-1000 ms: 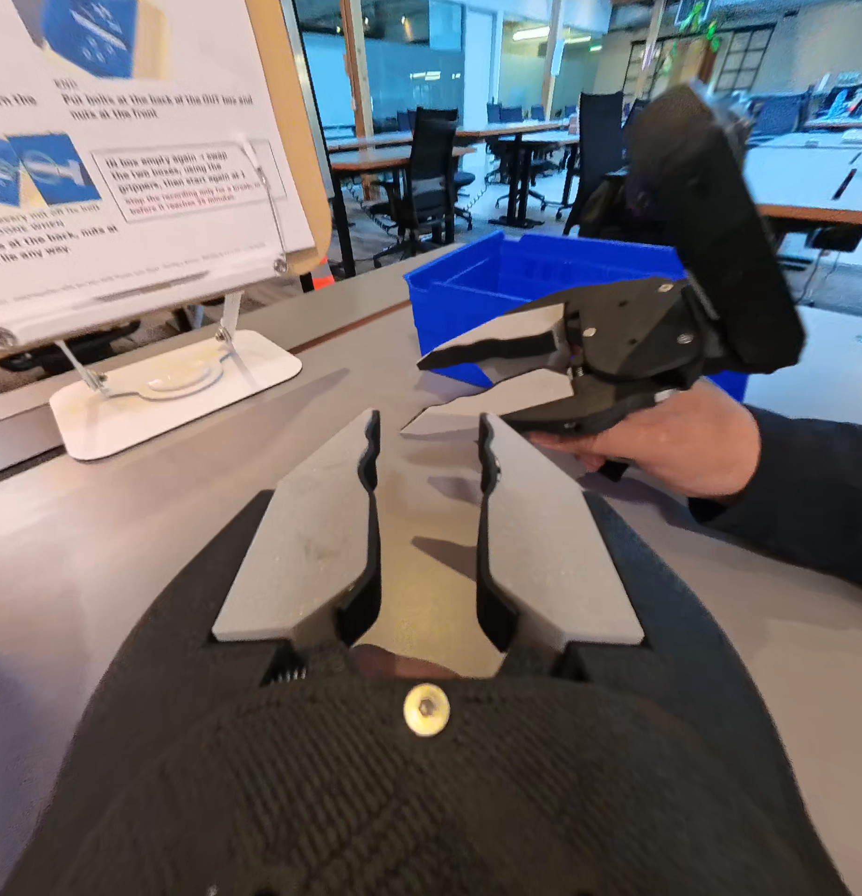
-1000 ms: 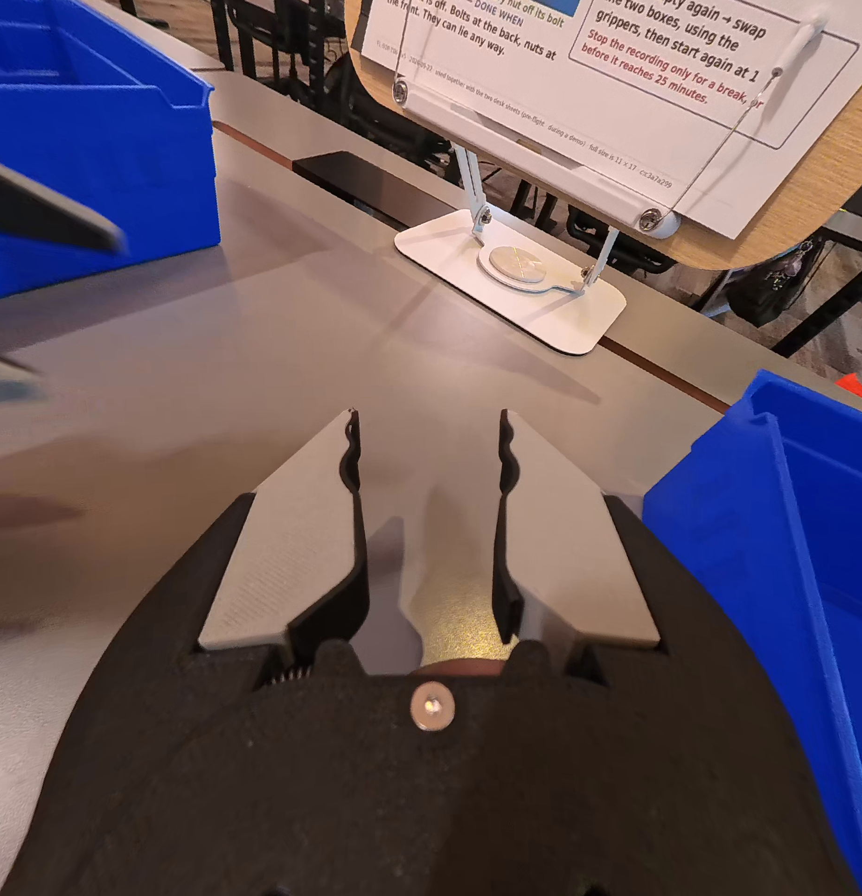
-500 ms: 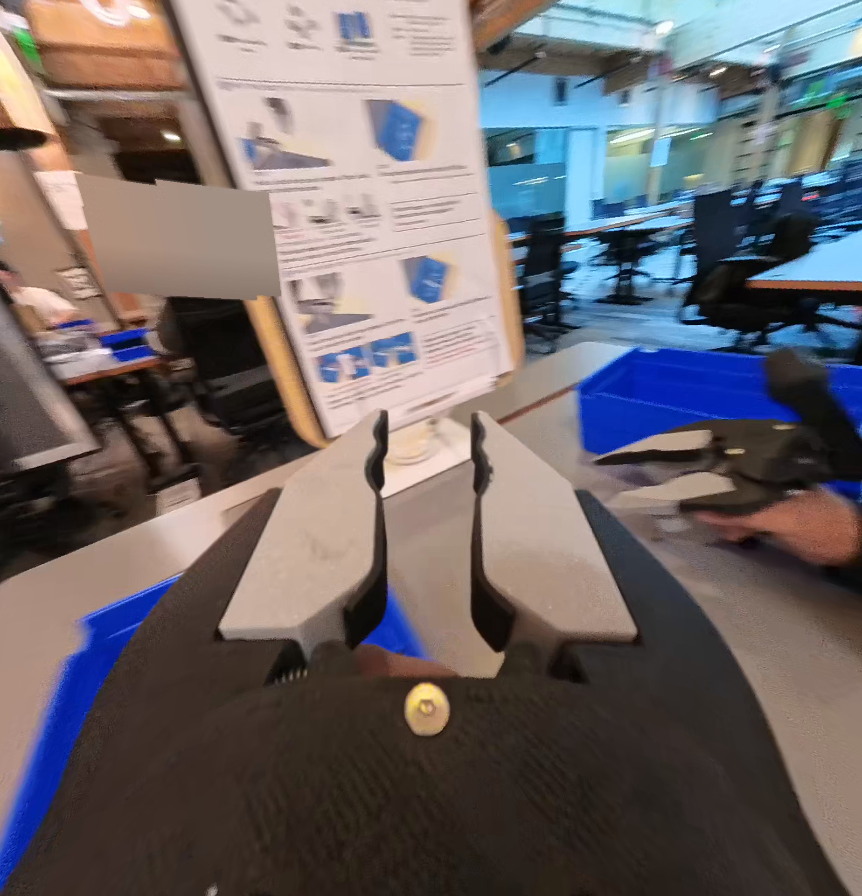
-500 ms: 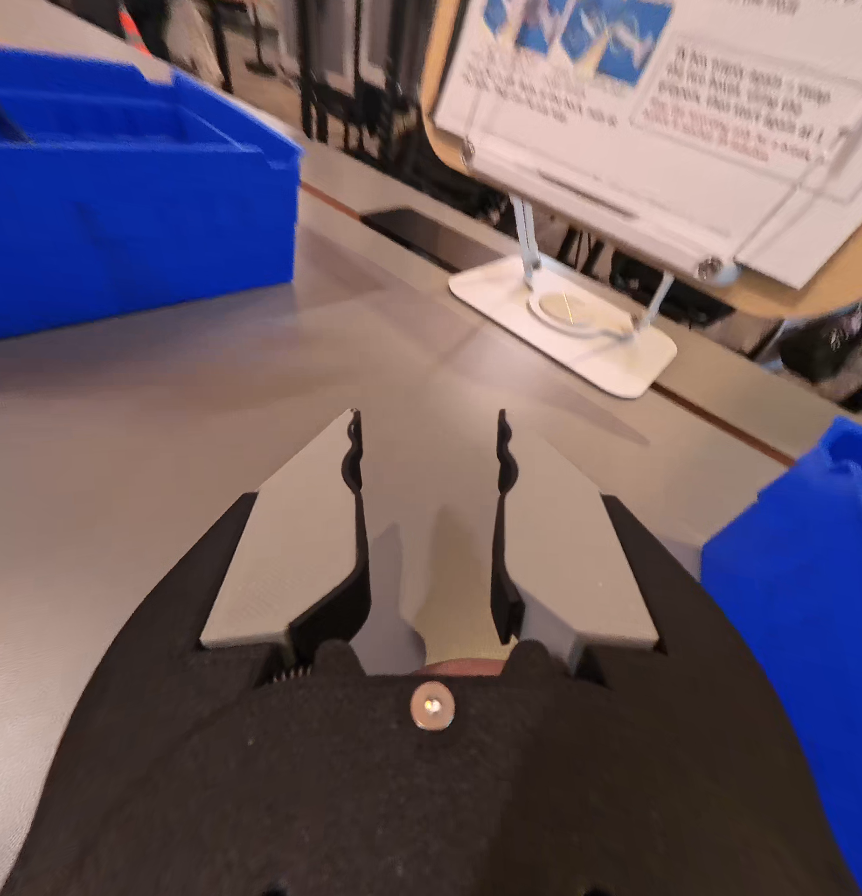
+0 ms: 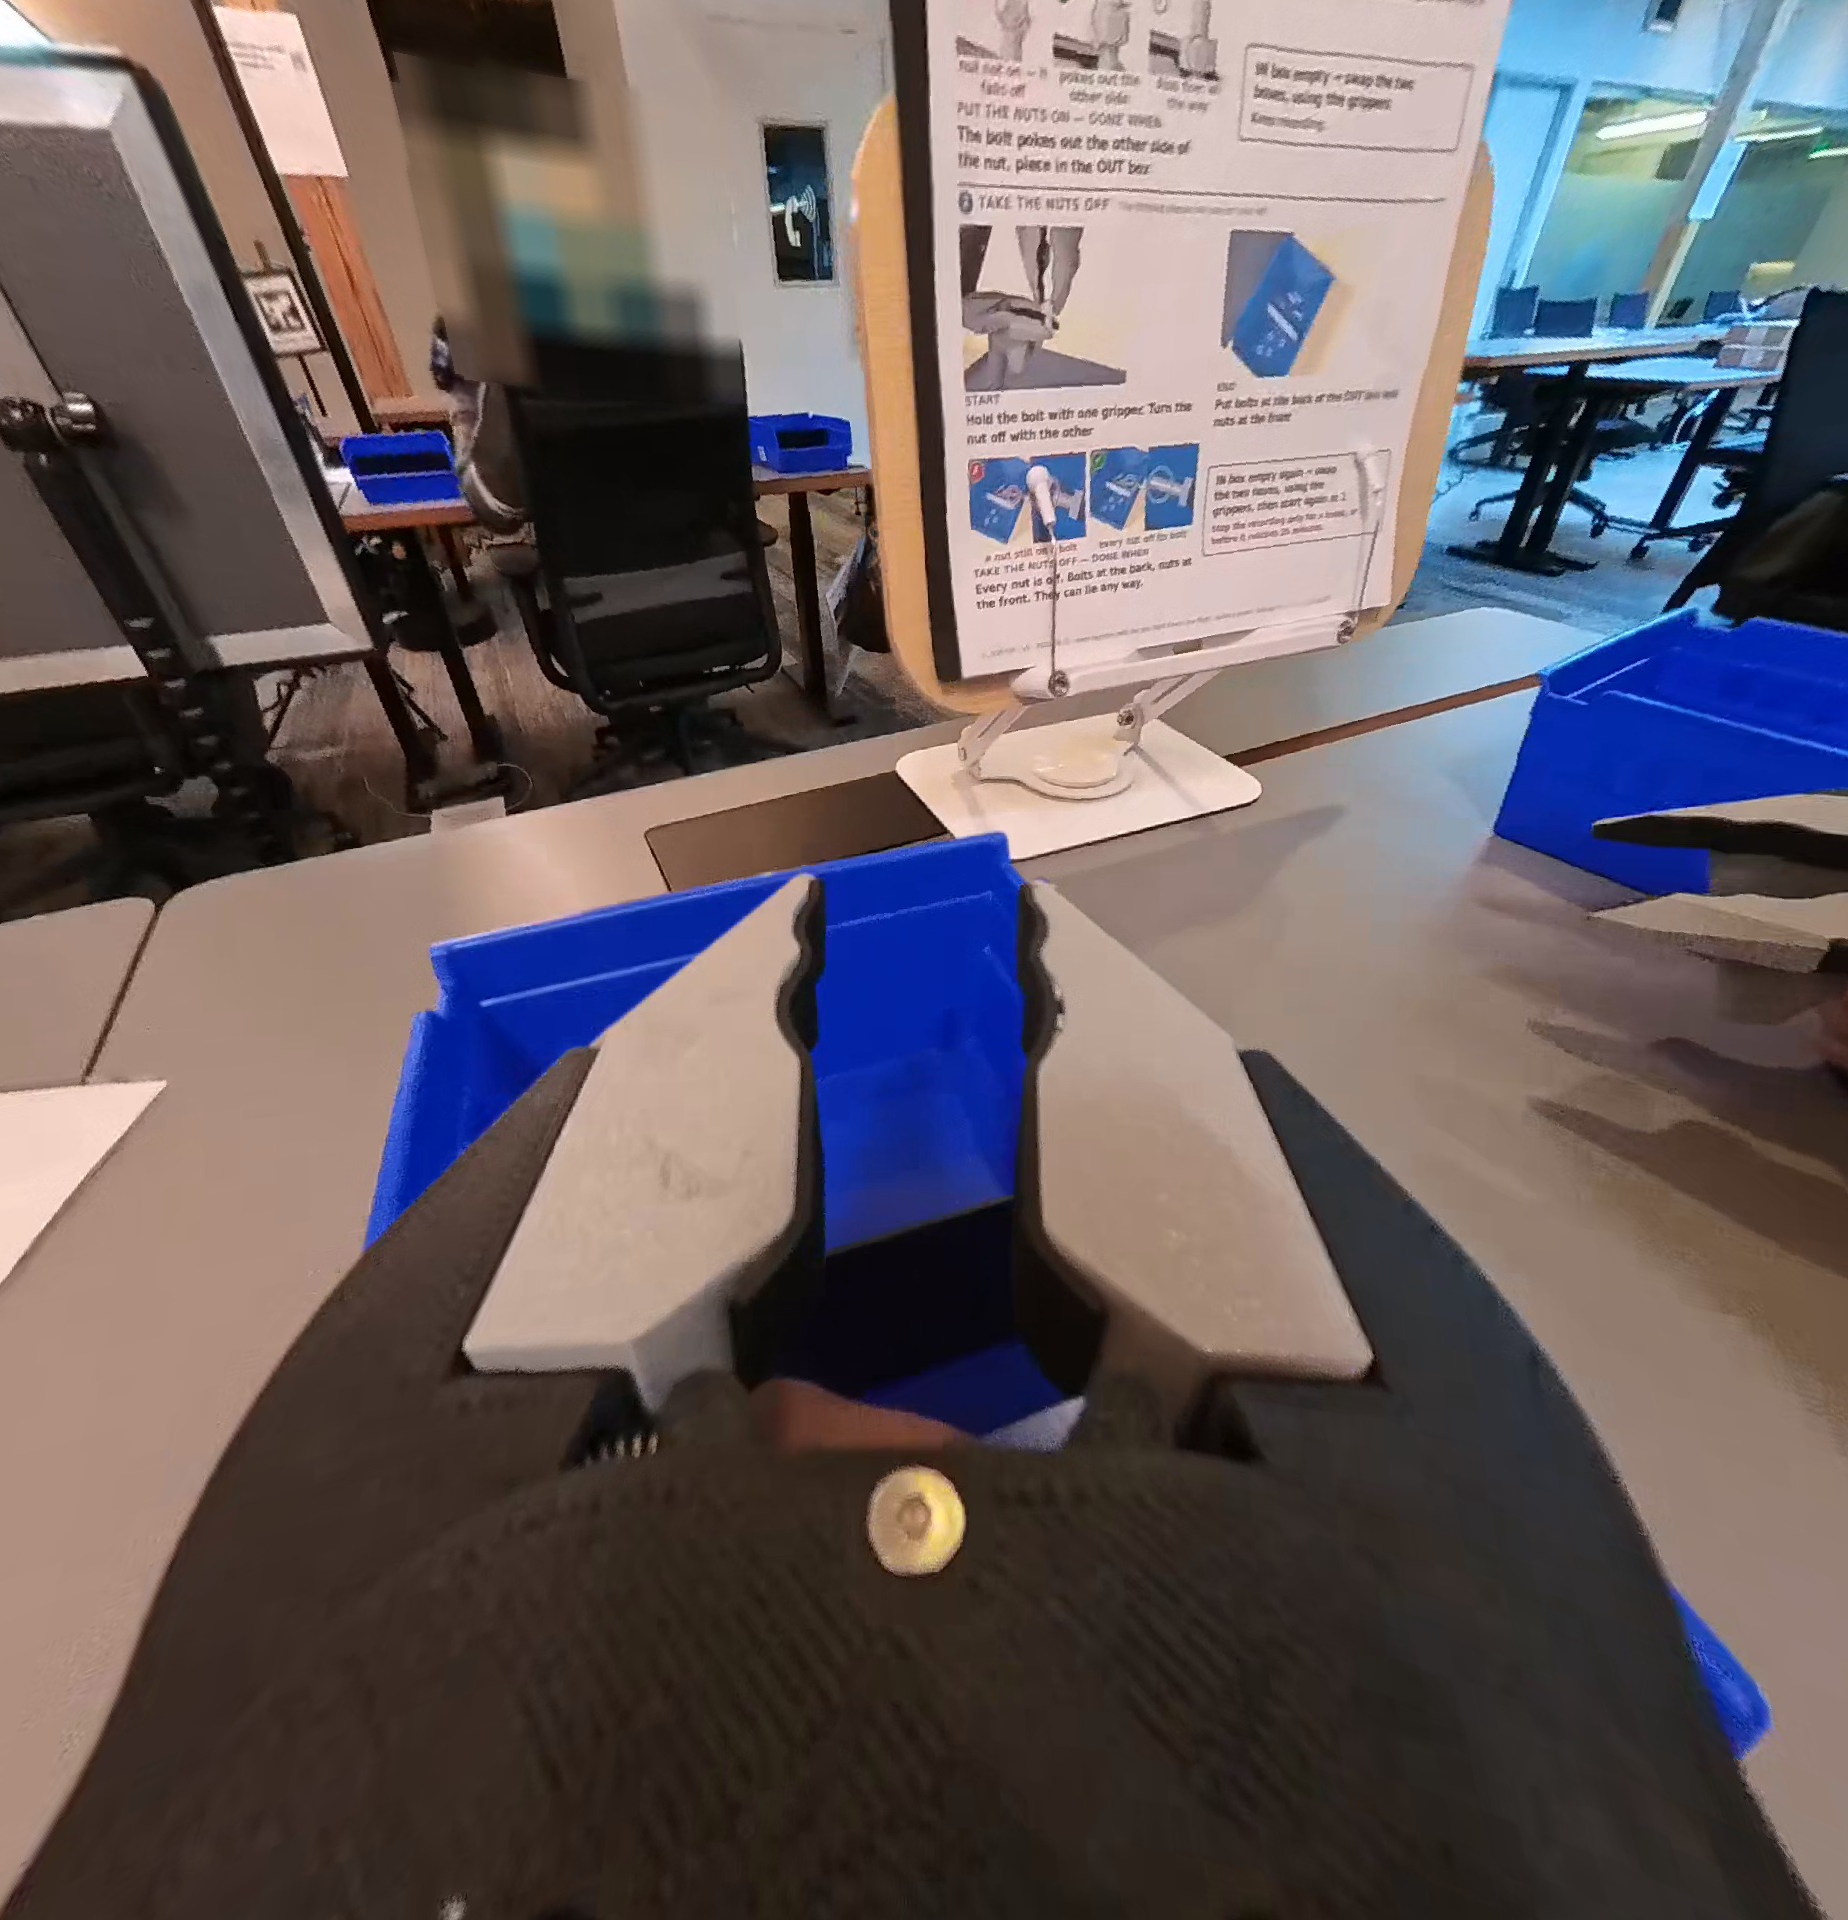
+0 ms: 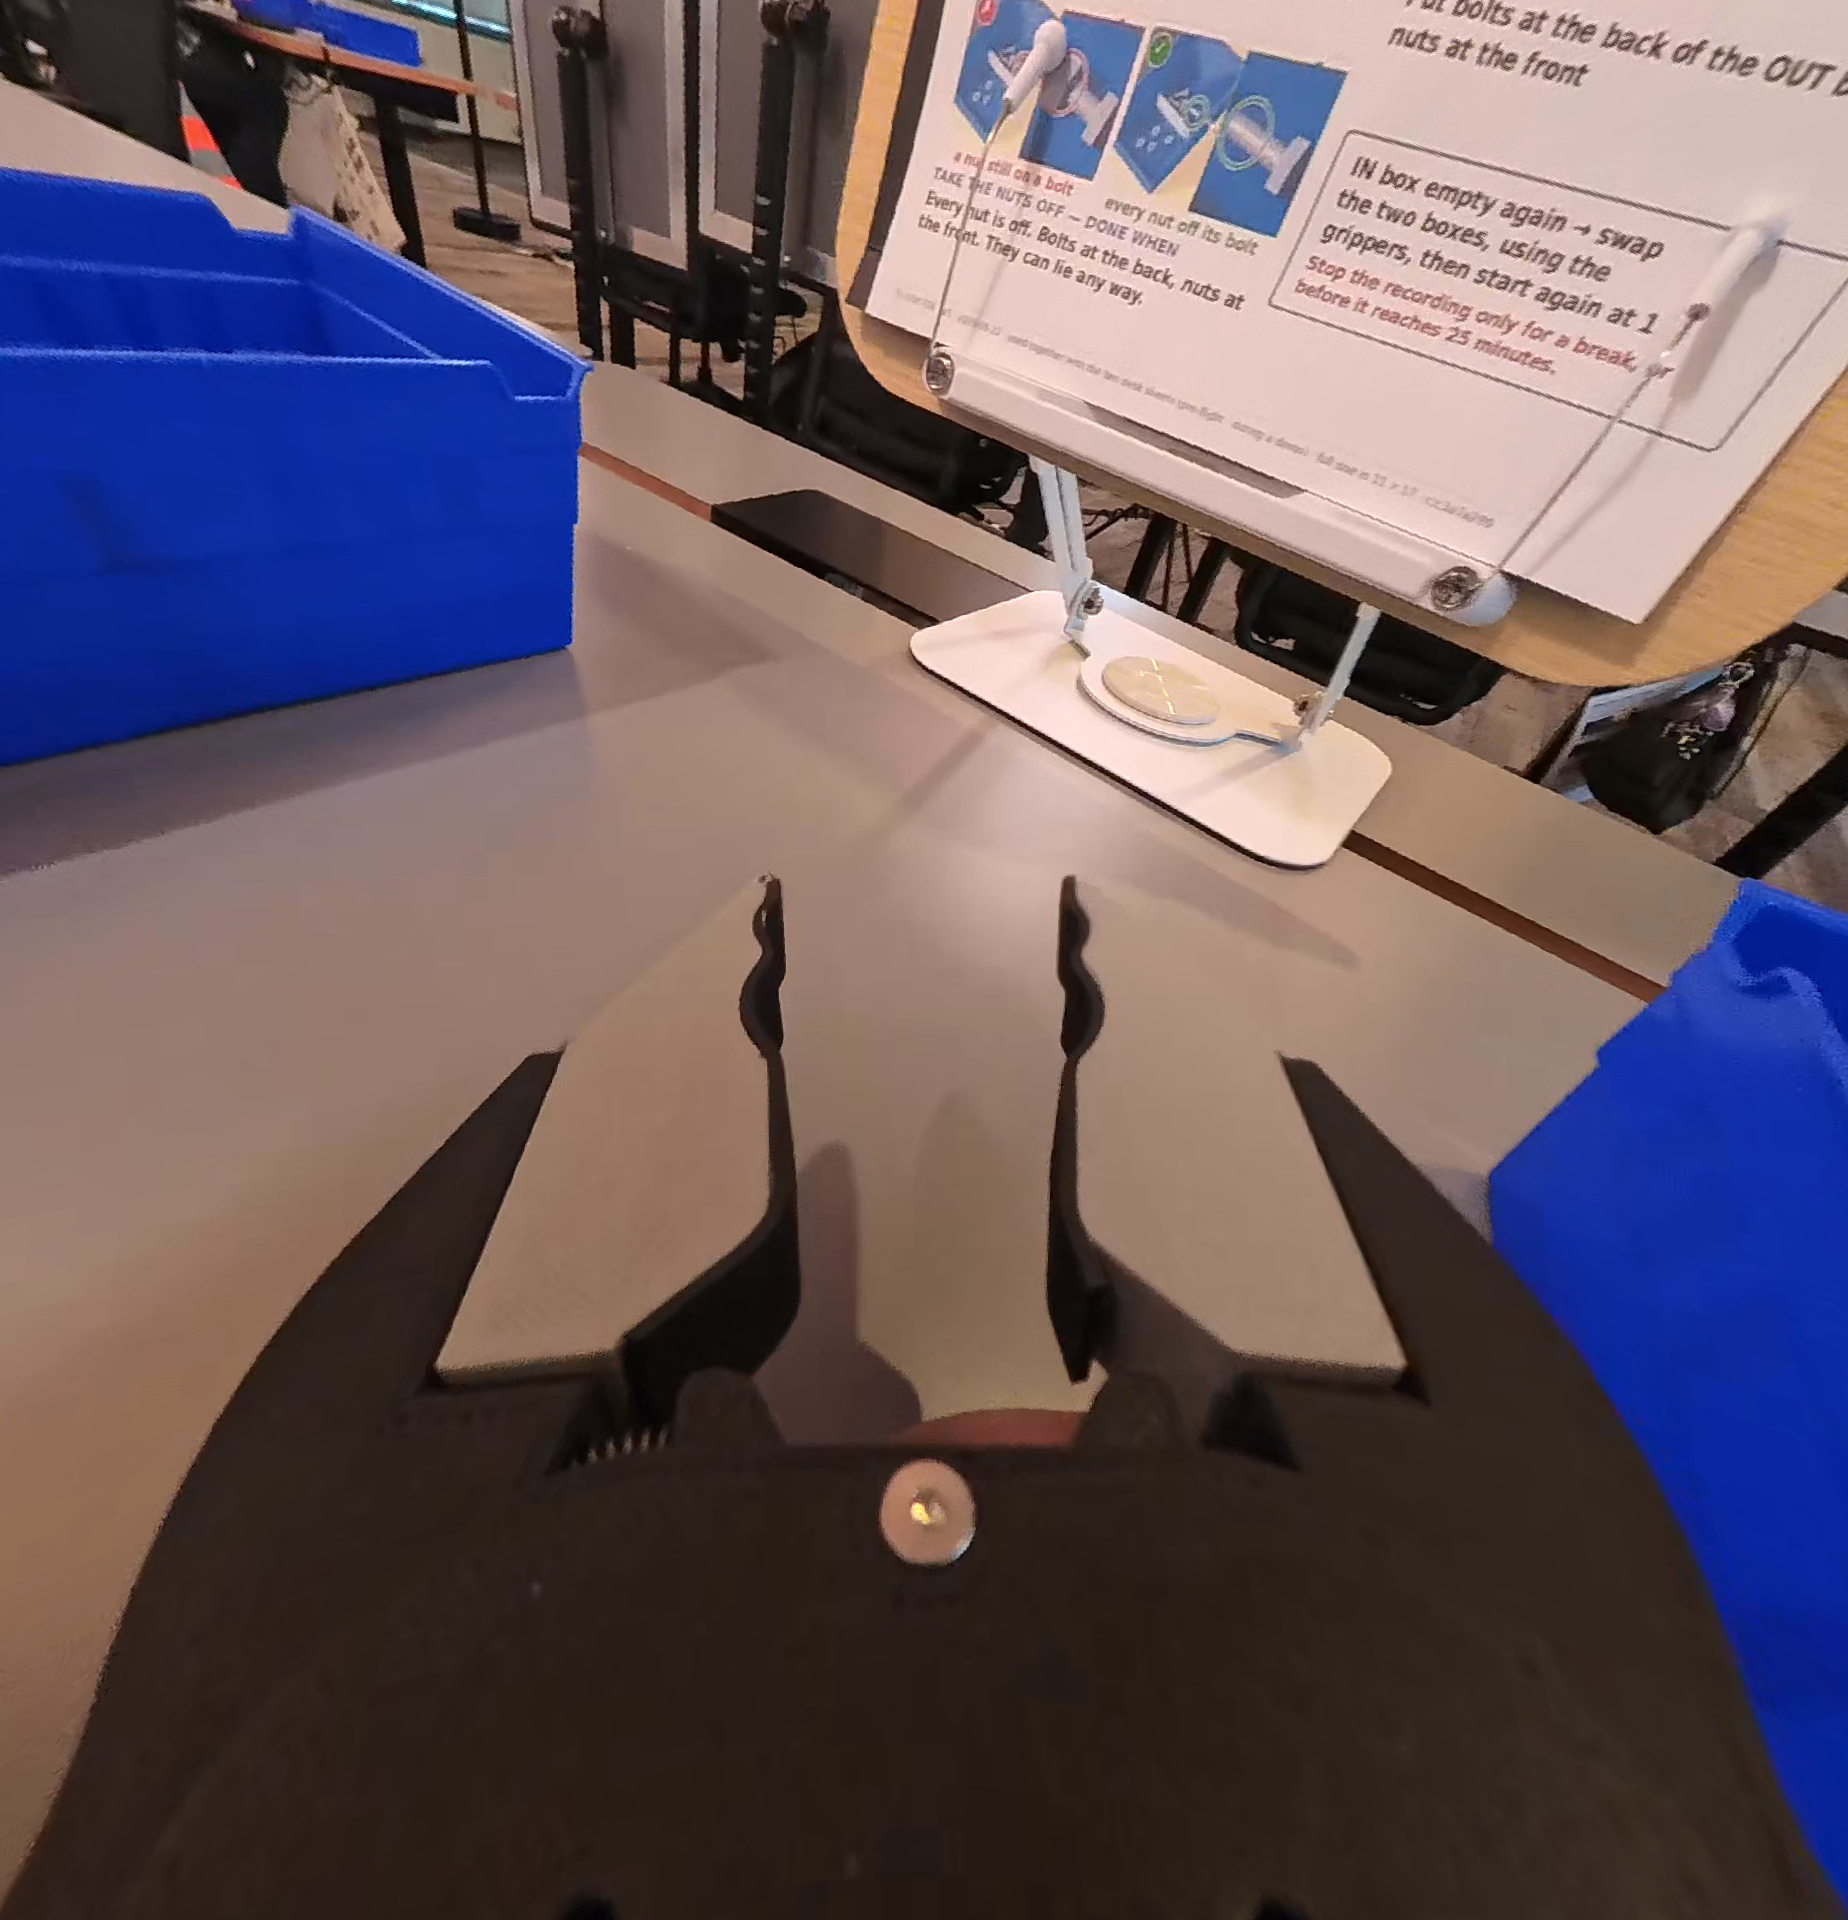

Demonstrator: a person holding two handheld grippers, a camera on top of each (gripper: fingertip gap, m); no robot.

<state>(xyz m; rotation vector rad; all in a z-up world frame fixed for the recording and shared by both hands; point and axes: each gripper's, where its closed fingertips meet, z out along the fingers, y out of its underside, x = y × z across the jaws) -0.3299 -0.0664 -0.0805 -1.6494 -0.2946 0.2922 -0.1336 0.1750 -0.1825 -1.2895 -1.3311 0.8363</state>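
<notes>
My left gripper (image 5: 918,914) is open and empty, held above a blue bin (image 5: 899,1101) on the grey table (image 5: 276,1039); the bin's inside shows between the fingers and looks bare where visible. My right gripper (image 6: 918,904) is open and empty, low over the bare table (image 6: 484,935) between two blue bins, one at the left (image 6: 224,499) and one at the right (image 6: 1730,1247). The right gripper's fingers also show at the right edge of the left wrist view (image 5: 1730,883), in front of the second blue bin (image 5: 1709,758).
A white stand (image 5: 1081,774) holding an instruction sheet (image 5: 1180,312) stands at the table's far edge; it also shows in the right wrist view (image 6: 1159,717). A white paper (image 5: 26,1153) lies at the left. A black office chair (image 5: 650,561) and desks stand beyond. Spacing between my two grippers at the tips: around 35 cm.
My left gripper has swung left from facing the right gripper to hover over the left blue bin. My right gripper has shifted slightly; both stay open.
</notes>
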